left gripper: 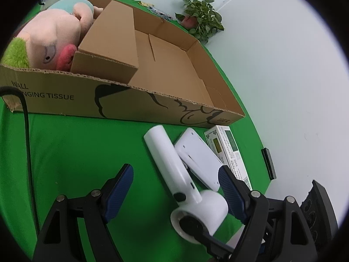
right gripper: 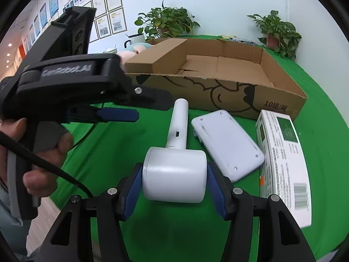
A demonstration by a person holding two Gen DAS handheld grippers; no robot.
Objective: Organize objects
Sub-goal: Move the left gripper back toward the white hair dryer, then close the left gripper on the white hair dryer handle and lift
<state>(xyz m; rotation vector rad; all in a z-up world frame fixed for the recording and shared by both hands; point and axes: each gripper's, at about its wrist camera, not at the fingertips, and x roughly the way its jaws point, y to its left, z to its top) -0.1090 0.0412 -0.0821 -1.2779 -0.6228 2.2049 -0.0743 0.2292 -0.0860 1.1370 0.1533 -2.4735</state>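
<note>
Right gripper (right gripper: 174, 187): its blue pads were pressed on both sides of the round head of the white hair dryer (right gripper: 175, 166), clamped there.
Left gripper (left gripper: 174, 196): jaws stood apart over the dryer's handle, holding nothing (one finger hung just beside the dryer's head).
Hair dryer: lay on the green cloth (left gripper: 76, 152), in front of the cardboard box (left gripper: 152, 107), its handle pointing toward the box wall.
Neighbours: a white flat device (right gripper: 226, 144) lay just beside the handle, with a printed carton (right gripper: 281, 152) beyond it.
Box contents: a plush toy (left gripper: 50, 35) filled the far end; the near compartment appeared free.
Risk, judged: the smooth curved head could swivel between the pads once lifted, letting the long handle swing and knock the flat device or catch the box rim.
</note>
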